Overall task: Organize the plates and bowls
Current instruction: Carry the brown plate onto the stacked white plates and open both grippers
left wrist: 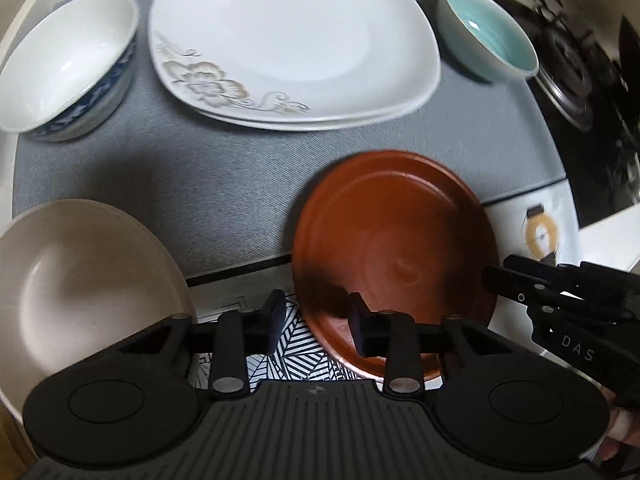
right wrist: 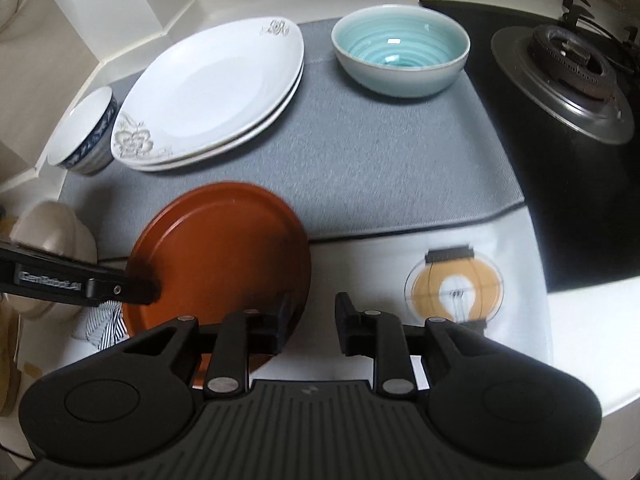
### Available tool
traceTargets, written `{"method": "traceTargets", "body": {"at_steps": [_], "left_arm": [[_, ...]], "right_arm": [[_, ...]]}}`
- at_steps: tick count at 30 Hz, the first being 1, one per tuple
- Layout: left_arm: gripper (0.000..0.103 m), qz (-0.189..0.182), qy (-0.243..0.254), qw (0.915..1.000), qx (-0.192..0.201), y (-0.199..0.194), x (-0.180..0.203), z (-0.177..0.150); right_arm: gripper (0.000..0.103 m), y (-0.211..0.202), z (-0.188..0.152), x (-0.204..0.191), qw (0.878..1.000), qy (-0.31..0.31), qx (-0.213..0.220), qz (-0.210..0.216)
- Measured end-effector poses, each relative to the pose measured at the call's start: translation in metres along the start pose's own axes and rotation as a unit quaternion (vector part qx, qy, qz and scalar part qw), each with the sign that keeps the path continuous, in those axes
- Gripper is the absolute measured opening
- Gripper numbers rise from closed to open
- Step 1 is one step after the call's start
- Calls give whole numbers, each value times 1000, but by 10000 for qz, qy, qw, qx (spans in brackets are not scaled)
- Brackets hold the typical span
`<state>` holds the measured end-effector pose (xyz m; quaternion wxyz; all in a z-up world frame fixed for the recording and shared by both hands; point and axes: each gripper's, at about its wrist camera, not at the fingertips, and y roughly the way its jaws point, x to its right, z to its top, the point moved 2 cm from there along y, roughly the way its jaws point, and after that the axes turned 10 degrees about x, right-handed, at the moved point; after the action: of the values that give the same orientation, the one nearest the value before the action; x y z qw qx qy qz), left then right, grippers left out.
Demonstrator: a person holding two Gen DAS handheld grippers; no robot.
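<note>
Both grippers, left gripper (left wrist: 316,316) and right gripper (right wrist: 314,322), are sitting open around the brown plate's (left wrist: 394,248) edges, gripping nothing; a weak pinch could be letting it slip.

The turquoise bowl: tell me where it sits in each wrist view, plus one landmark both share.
Left wrist: turquoise bowl at upper right, on the grey mat.
Right wrist: turquoise bowl at top centre, right of the white plates.
Shared landmark: the brown plate.
</note>
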<state>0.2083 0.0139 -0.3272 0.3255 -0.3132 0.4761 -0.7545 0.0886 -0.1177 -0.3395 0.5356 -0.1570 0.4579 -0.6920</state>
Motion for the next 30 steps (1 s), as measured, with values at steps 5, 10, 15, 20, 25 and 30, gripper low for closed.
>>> {"method": "traceTargets", "body": {"at_steps": [5, 10, 15, 20, 25, 30], "left_arm": [[21, -58, -34, 10000, 25, 3, 6, -2], [20, -56, -277, 9995, 134, -9, 2, -6], [20, -106, -666, 9968, 440, -39, -6, -10], [20, 64, -731, 9946, 736, -65, -12, -6], [20, 92, -859, 9922, 895, -85, -22, 8], [20, -170, -1066, 9891, 997, -96, -34, 25]], "right_arm": [[17, 0, -4, -6, 9996, -265, -12, -36], [13, -8, 7, -16, 9978, -665, 64, 39], [13, -24, 28, -25, 9955, -891, 210, 229], [14, -31, 47, -35, 9952, -830, 352, 386], [14, -36, 59, -46, 9942, -829, 447, 522], [14, -46, 72, -52, 9937, -733, 625, 577]]}}
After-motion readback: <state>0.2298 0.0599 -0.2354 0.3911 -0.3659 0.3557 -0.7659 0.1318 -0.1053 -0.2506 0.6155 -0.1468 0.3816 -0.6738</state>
